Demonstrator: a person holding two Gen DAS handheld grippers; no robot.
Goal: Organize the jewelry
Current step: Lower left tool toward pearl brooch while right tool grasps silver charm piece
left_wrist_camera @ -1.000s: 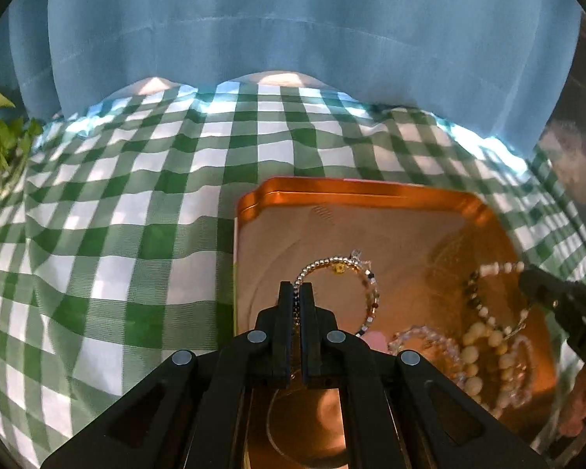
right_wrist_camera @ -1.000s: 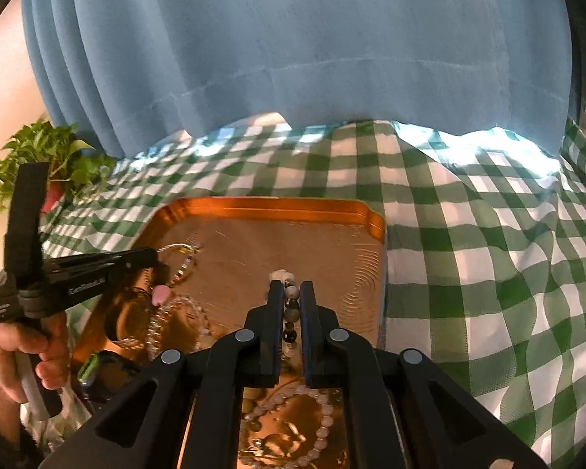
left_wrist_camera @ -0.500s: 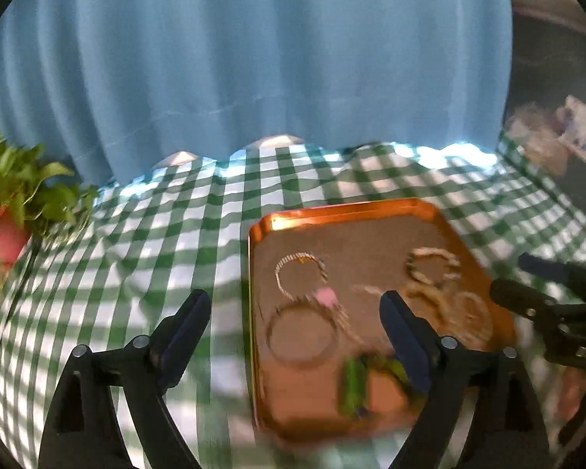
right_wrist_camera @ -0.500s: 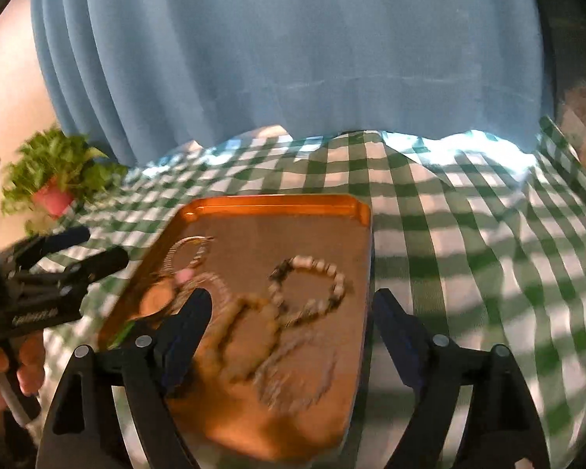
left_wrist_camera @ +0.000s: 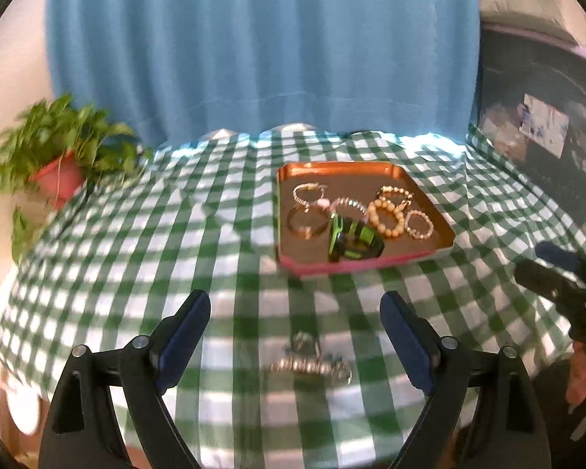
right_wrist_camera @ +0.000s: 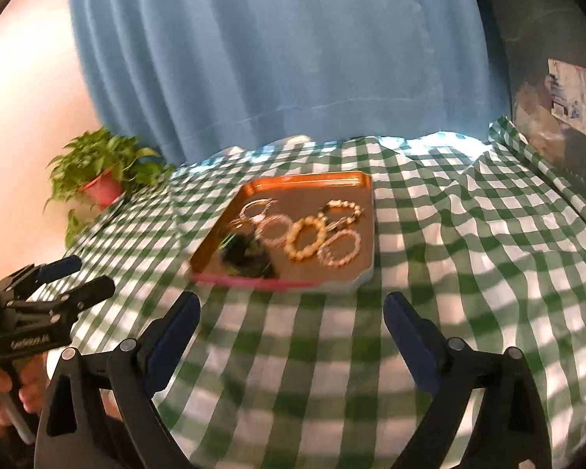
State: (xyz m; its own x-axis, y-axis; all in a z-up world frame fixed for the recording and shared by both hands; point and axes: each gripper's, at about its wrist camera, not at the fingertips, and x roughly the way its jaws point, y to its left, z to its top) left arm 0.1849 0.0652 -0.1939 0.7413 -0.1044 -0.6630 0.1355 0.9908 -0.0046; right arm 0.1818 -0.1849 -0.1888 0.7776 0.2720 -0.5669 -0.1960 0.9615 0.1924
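A counter (left_wrist_camera: 222, 234) draped in green-and-white checked cloth holds a copper-coloured tray (left_wrist_camera: 334, 168) near its far middle, with a blue curtain (left_wrist_camera: 261, 47) hanging behind. Inside the tray lie several bracelets: thin metal bangles on the left, a chunky cream beaded bracelet (left_wrist_camera: 386, 217) in the centre, a finer beaded ring to its right, and a green-and-black striped bangle (left_wrist_camera: 353, 238) propped at the near edge. A small cluster of silvery loose jewelry (left_wrist_camera: 312, 363) sits on the cloth, outside the tray and close to the viewer. It is blurred, so whether it is rings or a short chain is hard to say.

The left gripper (left_wrist_camera: 295, 344) hovers above that loose cluster, angled downward, its fingers spread wide and holding nothing. The right gripper (right_wrist_camera: 291, 340) also tilts down toward the cloth in front of the tray. Its fingers have just been opening and now stand wide, with nothing between them. Each gripper shows at the edge of the other's view, held by a person's hand.

The likely step is collecting the loose pieces. To do it well, lower the left gripper squarely over the cluster, straddle one piece with both fingers, and close gently so the small metal does not skid on the cloth. A potted plant (left_wrist_camera: 58, 156) stands at the far left.
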